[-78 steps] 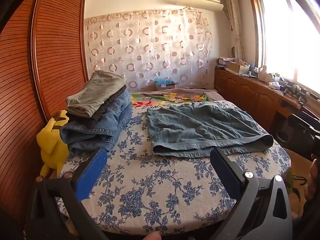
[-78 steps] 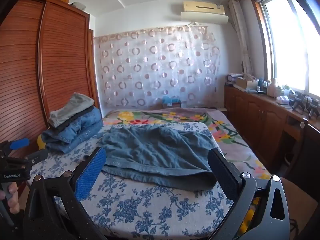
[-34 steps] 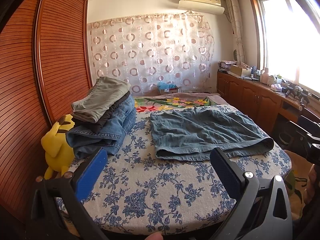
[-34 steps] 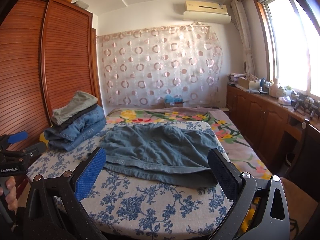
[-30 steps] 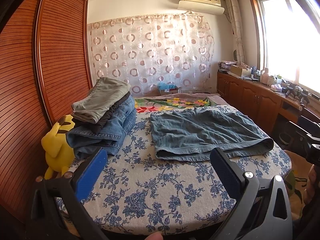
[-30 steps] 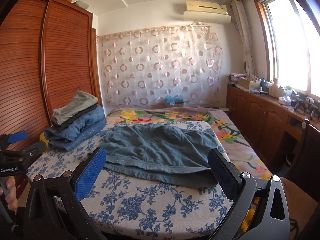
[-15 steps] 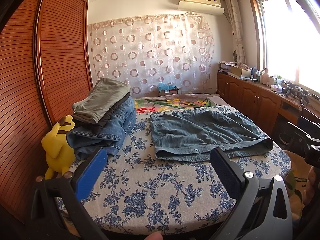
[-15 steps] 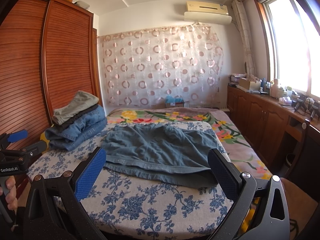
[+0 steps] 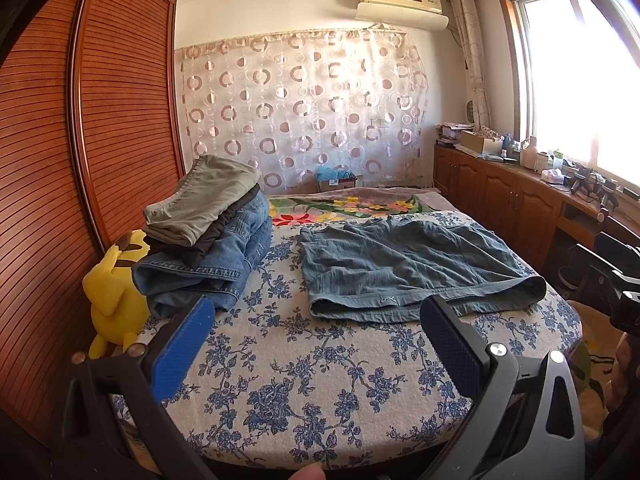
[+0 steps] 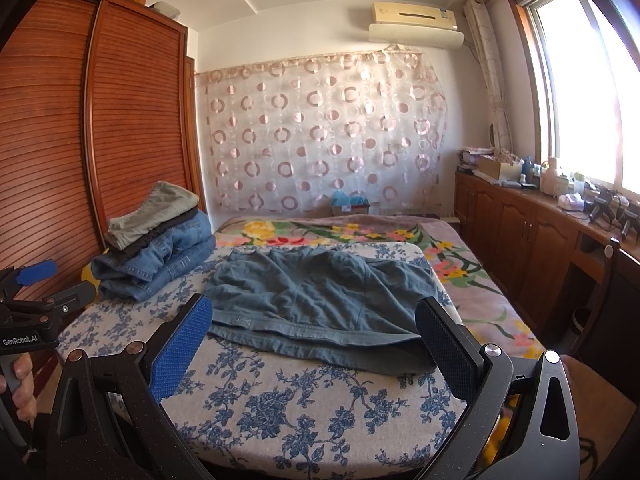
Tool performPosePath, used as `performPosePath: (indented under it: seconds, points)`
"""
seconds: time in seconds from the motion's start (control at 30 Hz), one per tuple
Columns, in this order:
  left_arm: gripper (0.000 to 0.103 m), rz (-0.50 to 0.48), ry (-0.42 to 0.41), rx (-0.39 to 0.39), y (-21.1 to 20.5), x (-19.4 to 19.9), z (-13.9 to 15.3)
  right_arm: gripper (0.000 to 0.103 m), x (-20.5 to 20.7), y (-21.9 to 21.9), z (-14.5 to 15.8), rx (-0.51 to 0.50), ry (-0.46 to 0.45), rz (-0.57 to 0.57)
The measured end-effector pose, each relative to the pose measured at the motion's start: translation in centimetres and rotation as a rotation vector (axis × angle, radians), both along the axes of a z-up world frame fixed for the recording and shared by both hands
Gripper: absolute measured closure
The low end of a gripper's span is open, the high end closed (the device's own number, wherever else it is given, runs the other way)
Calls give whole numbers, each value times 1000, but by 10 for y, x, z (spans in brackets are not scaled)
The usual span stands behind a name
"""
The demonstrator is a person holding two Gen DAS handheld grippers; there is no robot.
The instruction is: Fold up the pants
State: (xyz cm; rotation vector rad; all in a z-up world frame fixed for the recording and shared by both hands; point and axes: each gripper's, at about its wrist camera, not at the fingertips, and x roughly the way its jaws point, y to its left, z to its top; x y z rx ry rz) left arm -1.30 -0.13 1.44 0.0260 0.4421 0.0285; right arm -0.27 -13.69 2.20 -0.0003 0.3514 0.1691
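Note:
A pair of blue-grey pants [image 9: 408, 268] lies spread flat on the blue-flowered bed cover [image 9: 288, 380], its waistband toward me; it also shows in the right wrist view [image 10: 320, 300]. My left gripper [image 9: 316, 344] is open and empty, held back from the near edge of the bed. My right gripper [image 10: 316, 344] is open and empty, also short of the pants. In the right wrist view the left gripper [image 10: 32, 296] shows at the far left in a hand.
A stack of folded jeans and trousers [image 9: 204, 240] sits at the bed's left side, with a yellow plush toy [image 9: 116, 292] beside it. A wooden wardrobe [image 9: 60, 160] stands left; low cabinets [image 9: 520, 200] run under the window on the right.
Both views have shifted slightly, lifting and backing off a little. The pants and the stack have not moved. Both grippers stay open.

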Motion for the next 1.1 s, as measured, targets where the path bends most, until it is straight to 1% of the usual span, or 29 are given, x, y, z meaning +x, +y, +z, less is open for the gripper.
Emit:
performPosePath:
  seconds: [0.5, 0.73, 0.87, 1.1]
  points:
    - [0, -1, 4, -1, -2, -1, 0, 0, 0, 0, 0, 0, -1, 0]
    - [0, -6, 14, -14, -3, 2, -8, 0, 0, 0, 0, -1, 0, 0]
    - [0, -24, 33, -27, 1, 8, -15, 0, 0, -1, -1, 0, 1, 0]
    - [0, -45, 85, -25, 6, 21, -30, 0, -3, 8, -8, -7, 24, 4]
